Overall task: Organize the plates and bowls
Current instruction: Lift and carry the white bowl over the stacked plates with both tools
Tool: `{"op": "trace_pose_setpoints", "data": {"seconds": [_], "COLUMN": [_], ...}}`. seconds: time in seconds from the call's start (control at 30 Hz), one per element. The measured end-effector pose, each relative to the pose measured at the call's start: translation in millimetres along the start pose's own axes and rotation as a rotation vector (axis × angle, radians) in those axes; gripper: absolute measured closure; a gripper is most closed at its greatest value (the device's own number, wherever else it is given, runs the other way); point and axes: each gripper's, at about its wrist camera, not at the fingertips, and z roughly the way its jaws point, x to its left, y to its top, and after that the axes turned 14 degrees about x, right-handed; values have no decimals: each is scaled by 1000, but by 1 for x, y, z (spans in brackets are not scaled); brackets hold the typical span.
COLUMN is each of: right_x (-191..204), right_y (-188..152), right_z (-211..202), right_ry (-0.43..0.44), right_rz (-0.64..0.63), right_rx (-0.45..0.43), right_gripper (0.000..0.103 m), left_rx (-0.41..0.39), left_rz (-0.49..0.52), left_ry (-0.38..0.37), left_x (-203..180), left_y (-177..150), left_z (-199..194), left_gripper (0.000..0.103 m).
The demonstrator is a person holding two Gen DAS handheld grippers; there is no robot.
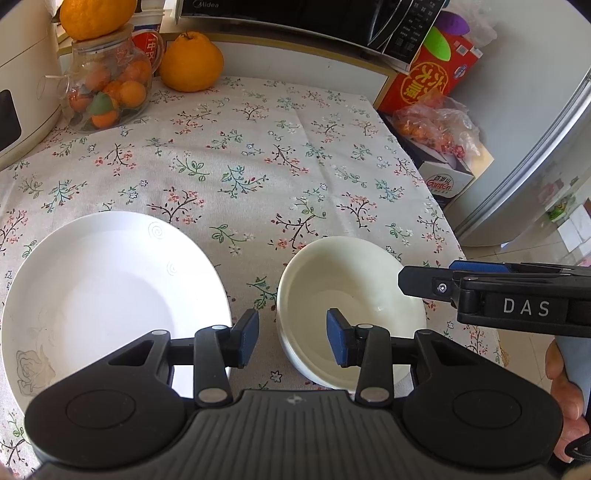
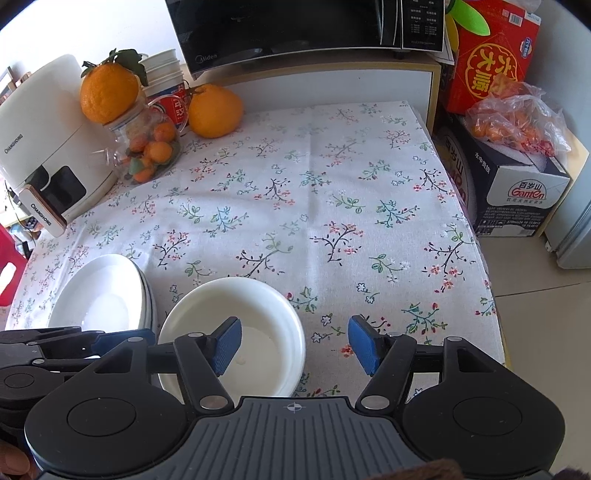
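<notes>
A stack of white plates [image 1: 110,291] lies on the floral tablecloth at the near left; it also shows in the right wrist view [image 2: 99,295]. Just to its right sit stacked white bowls [image 1: 351,295], which also show in the right wrist view [image 2: 236,325]. My left gripper [image 1: 293,339] is open and empty, straddling the bowls' left rim, with its right pad inside the bowl. My right gripper [image 2: 294,345] is open and empty, straddling the bowls' right rim, with its left pad over the bowl. Its fingers [image 1: 480,291] reach in from the right in the left wrist view.
At the back left stand a white air fryer [image 2: 44,147], a glass jar of small oranges [image 2: 147,147] with a big orange on top, and another orange [image 2: 214,110]. A microwave [image 2: 295,29] is behind. Boxes [image 2: 517,192] and a bag of oranges sit beyond the table's right edge.
</notes>
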Motion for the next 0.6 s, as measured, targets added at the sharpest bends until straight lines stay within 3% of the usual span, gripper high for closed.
{"op": "trace_pose_setpoints", "data": {"seconds": [0.4, 0.53, 0.6], "right_x": [-3, -4, -4], "right_y": [1, 2, 2], "right_z": [24, 36, 40], "right_ry": [5, -9, -2], "right_rz": [21, 33, 41], "right_rx": [75, 112, 130], "right_gripper": [41, 52, 64], "left_rx": [13, 26, 34], "left_rz": [-5, 6, 13], "left_ry": [-10, -8, -4], "left_x": [5, 4, 4], "left_y": [5, 4, 3], "left_z": [12, 18, 22], "left_gripper": [78, 81, 83]}}
